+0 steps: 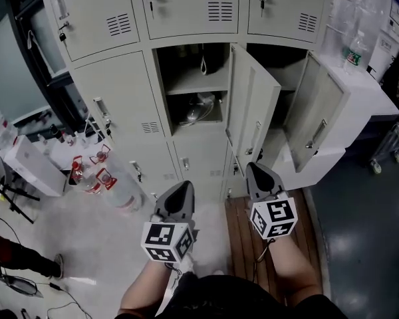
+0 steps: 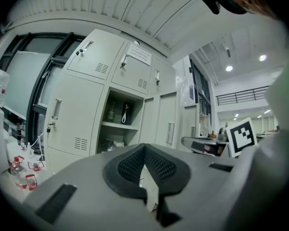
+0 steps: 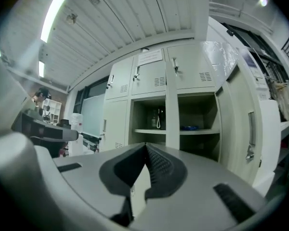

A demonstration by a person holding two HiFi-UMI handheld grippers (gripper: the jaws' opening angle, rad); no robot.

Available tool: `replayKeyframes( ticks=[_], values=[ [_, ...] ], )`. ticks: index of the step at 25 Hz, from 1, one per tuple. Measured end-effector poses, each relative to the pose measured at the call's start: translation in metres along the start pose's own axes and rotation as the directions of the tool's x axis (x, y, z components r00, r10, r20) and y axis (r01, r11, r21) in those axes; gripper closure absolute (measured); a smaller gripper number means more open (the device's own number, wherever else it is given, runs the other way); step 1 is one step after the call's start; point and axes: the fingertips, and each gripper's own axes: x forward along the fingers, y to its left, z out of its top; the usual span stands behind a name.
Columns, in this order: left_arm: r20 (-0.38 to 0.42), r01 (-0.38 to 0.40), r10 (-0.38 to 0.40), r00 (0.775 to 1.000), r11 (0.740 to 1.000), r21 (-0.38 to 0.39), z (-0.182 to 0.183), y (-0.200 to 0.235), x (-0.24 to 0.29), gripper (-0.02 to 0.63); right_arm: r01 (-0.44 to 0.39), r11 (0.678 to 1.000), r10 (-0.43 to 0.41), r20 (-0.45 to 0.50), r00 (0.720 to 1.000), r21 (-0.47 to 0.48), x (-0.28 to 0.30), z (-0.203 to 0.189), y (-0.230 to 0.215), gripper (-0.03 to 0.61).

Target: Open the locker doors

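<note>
Head view, locker bank [image 1: 149, 157]: pale cream sheet metal with flat rectangular doors, louvre slots and bar handles. It fills the upper frame, straight ahead of both grippers.
Open doors: the middle door [image 1: 253, 108] and right door [image 1: 317, 121] of the bank's middle row are swung out, hinged on their right.
Closed doors: top row [image 1: 186, 5], with keys in the locks; left door [image 1: 113, 105] of the middle row; lower door [image 1: 198, 159] under the open middle compartment.
Middle compartment: one shelf [image 1: 189, 85], with a dark item with a loop strap [image 1: 208, 60] above it.
Left gripper [image 1: 181, 186]: jaws pressed together with nothing between them, in front of the bank's lower row.
Right gripper [image 1: 255, 169]: jaws closed tight and empty, near the middle door's lower edge.
Surface: pale scuffed floor [image 1: 73, 231] left of the bank's front, wooden slats [image 1: 243, 234] at its foot, dark smooth floor [image 1: 366, 224] to its right.
Bottles [image 1: 96, 178]: clear plastic with red labels, on the floor at the bank's left.
Room: ribbed ceiling [image 3: 135, 13] above the bank.
</note>
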Motion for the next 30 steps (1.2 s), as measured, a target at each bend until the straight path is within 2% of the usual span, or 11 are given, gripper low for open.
replayKeyframes(
  ticks=[5, 8, 12, 16, 21, 30],
  values=[
    [0.023, -0.082, 0.081, 0.996, 0.997, 0.012, 0.008, 0.014, -0.019, 0.614, -0.121, 0.992, 0.121, 0.021, 0.992, -0.022, 0.011, 0.014, 0.037, 0.578],
    [0.049, -0.154, 0.153, 0.987, 0.988, 0.012, 0.017, 0.033, -0.031, 0.613, -0.178, 0.984, 0.179, 0.04, 0.983, -0.026, 0.016, 0.026, 0.054, 0.578],
    [0.085, -0.264, 0.262, 0.961, 0.964, 0.013, 0.032, 0.063, -0.048, 0.614, -0.243, 0.97, 0.245, 0.053, 0.968, -0.029, 0.025, 0.035, 0.075, 0.578],
    [0.101, -0.372, 0.37, 0.923, 0.928, 0.002, 0.037, 0.096, -0.064, 0.613, -0.298, 0.954, 0.3, 0.049, 0.953, -0.03, 0.036, 0.034, 0.097, 0.578],
    [0.122, -0.455, 0.452, 0.883, 0.89, -0.004, 0.045, 0.137, -0.068, 0.613, -0.333, 0.942, 0.334, 0.037, 0.942, -0.026, 0.059, 0.032, 0.113, 0.578],
    [0.141, -0.514, 0.508, 0.85, 0.858, 0.007, 0.059, 0.209, -0.041, 0.613, -0.336, 0.942, 0.336, 0.035, 0.941, -0.012, 0.117, 0.032, 0.127, 0.578]
  ],
)
